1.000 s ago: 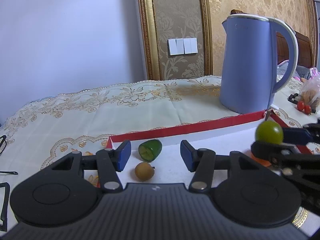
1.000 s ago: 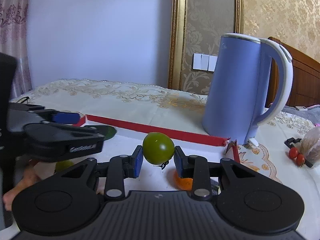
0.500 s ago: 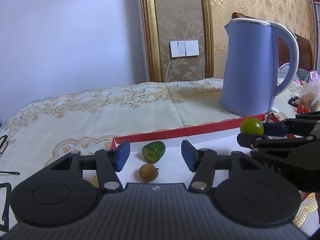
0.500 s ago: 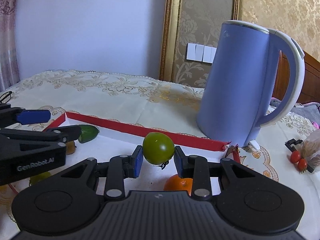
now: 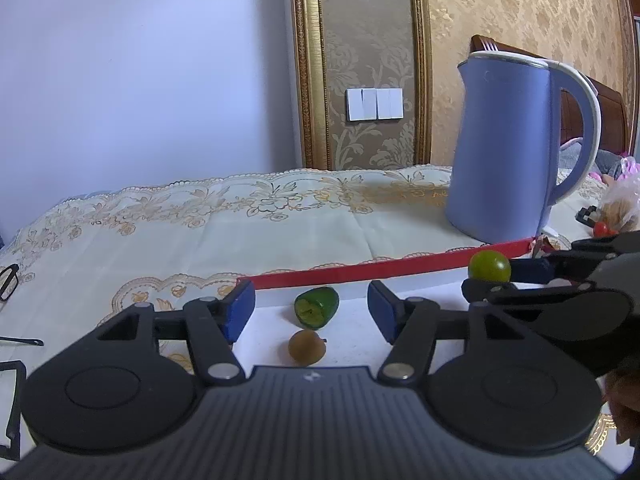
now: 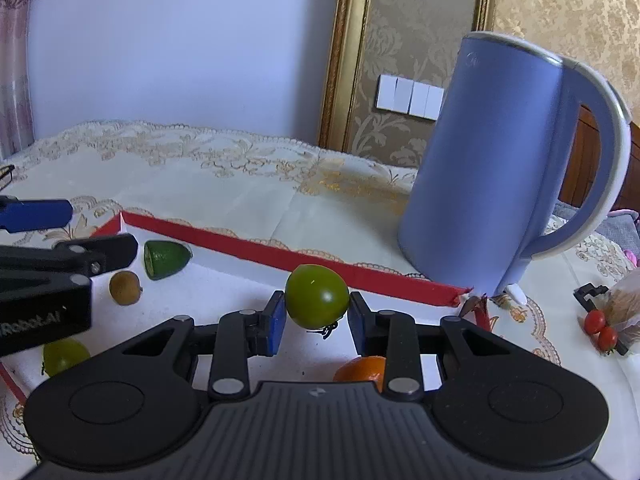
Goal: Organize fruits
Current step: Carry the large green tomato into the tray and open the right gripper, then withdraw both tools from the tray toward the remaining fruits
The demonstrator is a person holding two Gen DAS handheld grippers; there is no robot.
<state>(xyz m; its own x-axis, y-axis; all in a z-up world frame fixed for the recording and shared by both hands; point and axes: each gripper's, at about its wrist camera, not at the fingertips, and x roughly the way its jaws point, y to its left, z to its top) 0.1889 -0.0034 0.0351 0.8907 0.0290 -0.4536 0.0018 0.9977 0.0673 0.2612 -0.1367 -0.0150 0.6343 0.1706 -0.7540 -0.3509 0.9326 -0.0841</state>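
**A:** The right claw [image 6: 316, 318] is carrying a green tomato [image 6: 317, 296] over the white tray [image 6: 224, 276] with the red rim. How should it set the fruit down?

**B:** I'd lower it until the tomato nearly meets the tray floor, and only then let go. It is round and would likely roll if dropped. I'd pick a bare patch, apart from the orange fruit [image 6: 362, 368] just below the claw, and well inside the red rim near the blue kettle [image 6: 500, 168].

**A:** How is the grip?

**B:** Narrow. Both blue pads press the tomato's sides, and it hangs clear of the tray.

**A:** And the left claw [image 5: 310, 312]?

**B:** Its jaws are opening and hold nothing. They are spread to either side of a cut green fruit [image 5: 317, 307] and a small brown round fruit [image 5: 307, 346], both lying on the tray and touched by neither pad. Which of the two it will take I can't tell.

**A:** Anything else on the tray?

**B:** A second green tomato [image 6: 65, 356] lies at the near left. Two red cherry tomatoes [image 6: 600, 328] sit out on the surface beyond the kettle.
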